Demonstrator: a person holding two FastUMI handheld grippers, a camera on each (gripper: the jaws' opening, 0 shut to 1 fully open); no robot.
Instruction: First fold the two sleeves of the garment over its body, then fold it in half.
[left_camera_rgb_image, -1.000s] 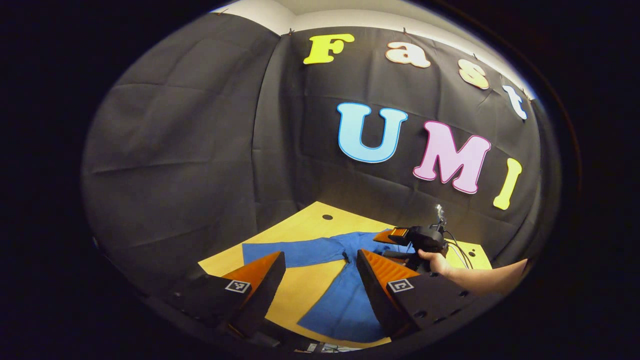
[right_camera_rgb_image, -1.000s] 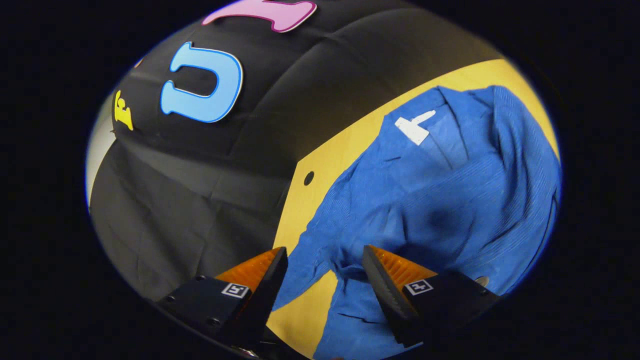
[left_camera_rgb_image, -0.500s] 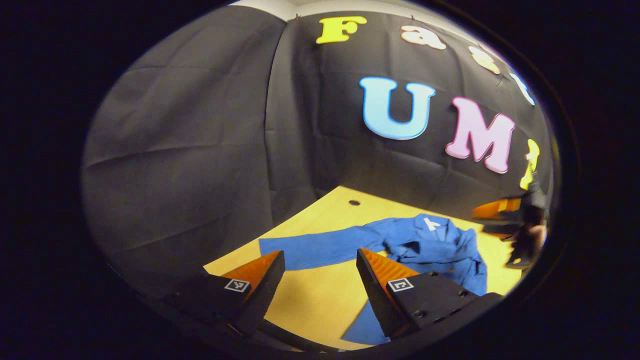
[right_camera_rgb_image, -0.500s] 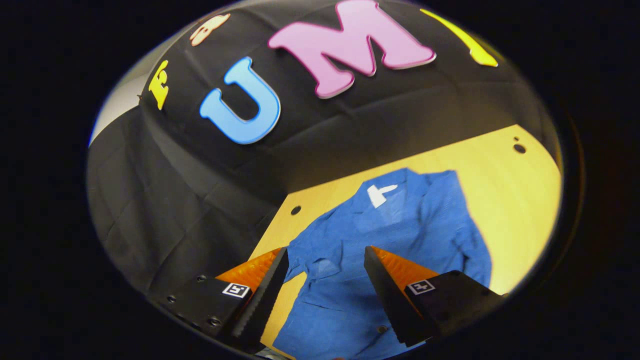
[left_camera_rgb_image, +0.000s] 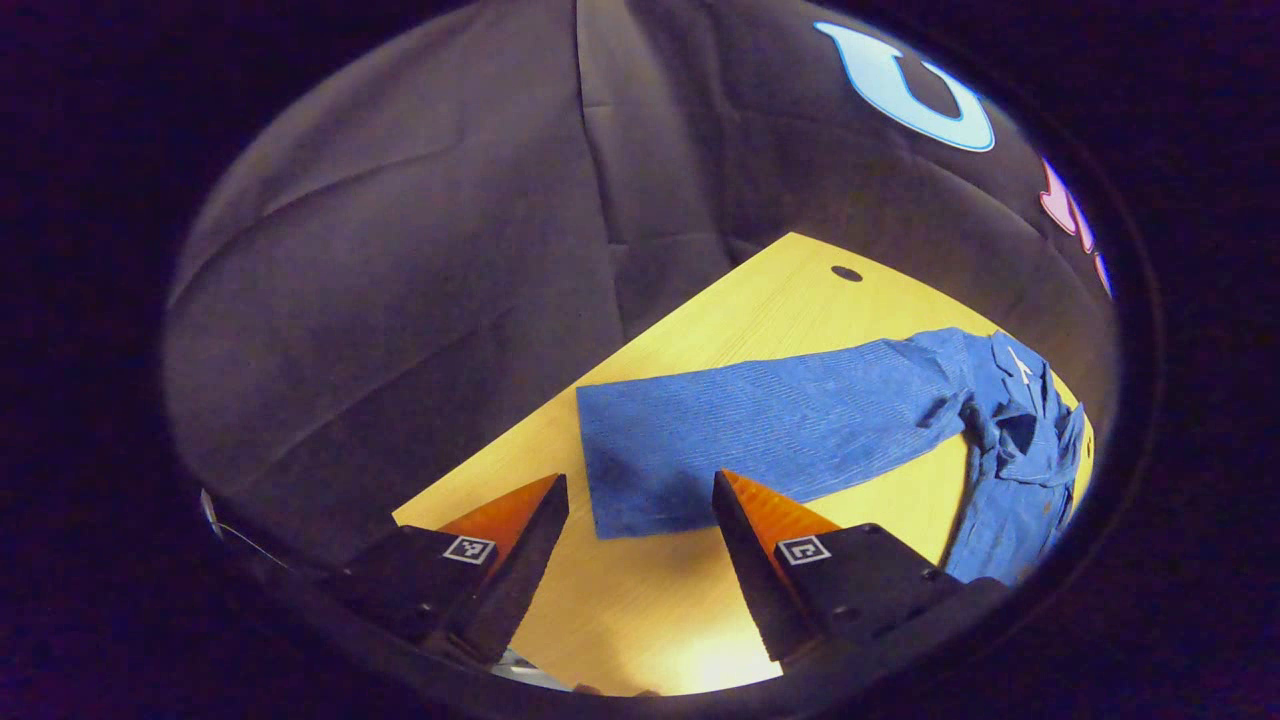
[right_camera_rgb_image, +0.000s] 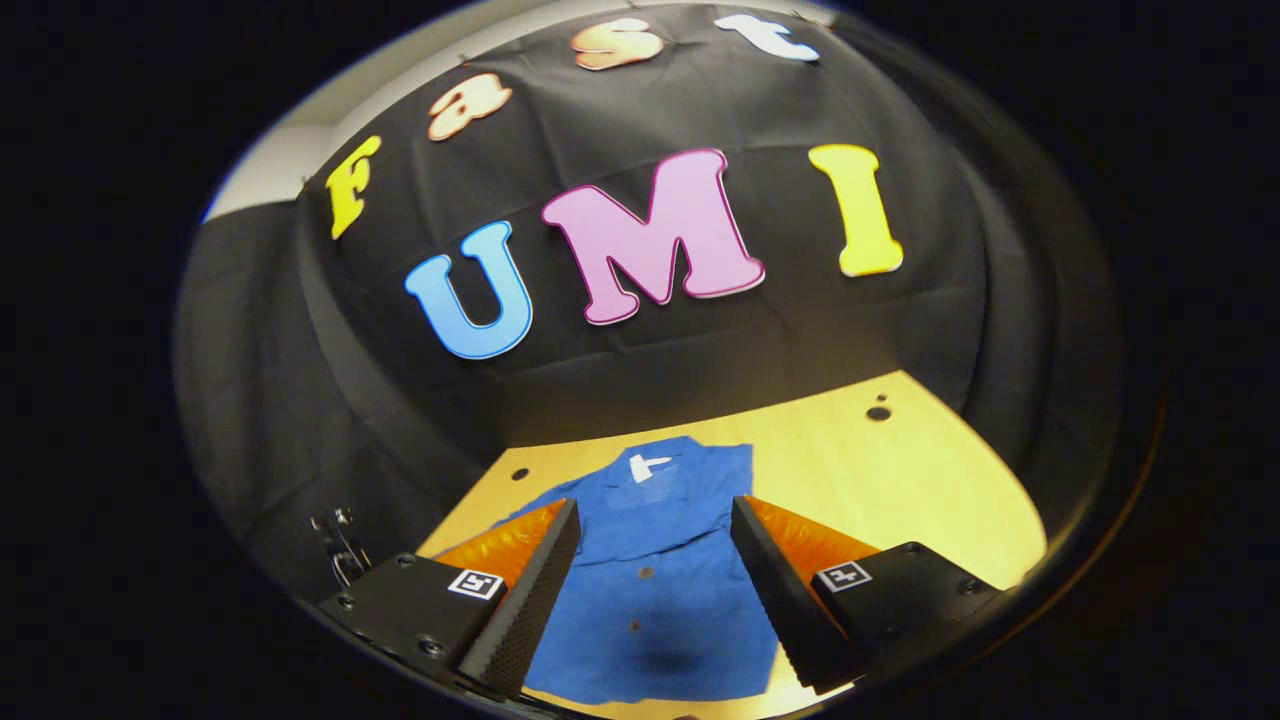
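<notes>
Left gripper view: left gripper (left_camera_rgb_image: 640, 500) gaped wide, empty, above sleeve (left_camera_rgb_image: 760, 435) cuff | sleeve lay flat on table (left_camera_rgb_image: 800, 300), stretched away from garment body (left_camera_rgb_image: 1010, 470) | right gripper (right_camera_rgb_image: 655, 520) spread wide over garment body, holding nothing | risk: pinching one cloth layer shallowly, cuff slips mid-fold.

garment (left_camera_rgb_image: 780, 420) blue ribbed cloth, matt; table (left_camera_rgb_image: 760, 310) smooth pale wood; wall (left_camera_rgb_image: 400, 260) matt creased cloth.

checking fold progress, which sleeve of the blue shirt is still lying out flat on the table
The long blue sleeve stretched across the yellow wooden table ahead of the open left gripper; the other already lies over the blue shirt body.
</notes>
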